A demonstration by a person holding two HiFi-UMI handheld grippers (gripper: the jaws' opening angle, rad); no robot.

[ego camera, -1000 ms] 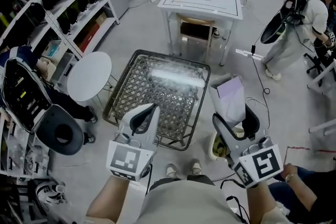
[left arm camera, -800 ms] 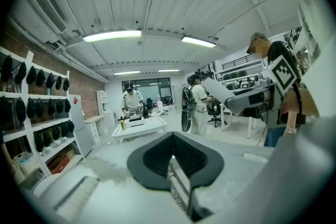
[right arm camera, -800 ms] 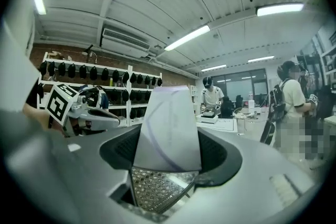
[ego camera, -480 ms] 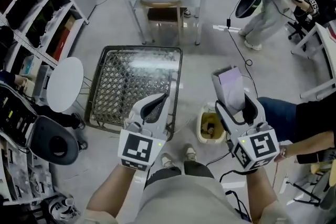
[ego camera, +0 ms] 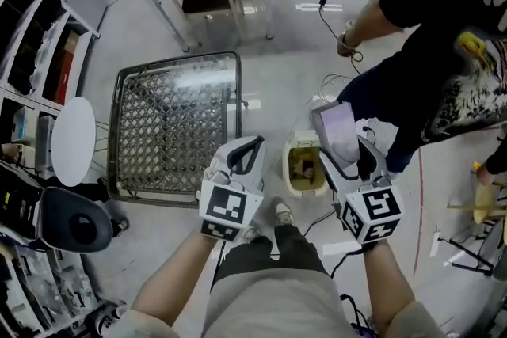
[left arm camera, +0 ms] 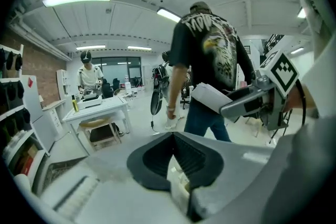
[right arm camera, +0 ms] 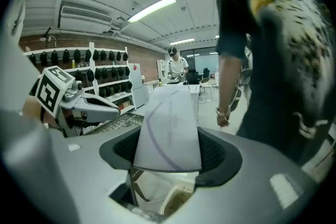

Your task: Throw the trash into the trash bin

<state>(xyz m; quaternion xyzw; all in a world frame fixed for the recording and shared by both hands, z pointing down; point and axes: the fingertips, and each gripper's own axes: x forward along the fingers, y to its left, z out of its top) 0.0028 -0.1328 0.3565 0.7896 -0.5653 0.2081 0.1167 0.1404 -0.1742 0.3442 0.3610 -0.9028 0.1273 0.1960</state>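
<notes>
The right gripper (ego camera: pixel 344 145) clamped a pale carton (ego camera: pixel 338 128) between wide jaws, near the bin (ego camera: pixel 290 170). The left gripper (ego camera: pixel 255 145) was closed, empty, beside the bin.

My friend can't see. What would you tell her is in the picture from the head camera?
Looking down from a person's head: the right gripper holds a flat pale lilac box in its jaws, close to a small cream trash bin. The left gripper, jaws shut, is beside a grey metal mesh table.
</notes>
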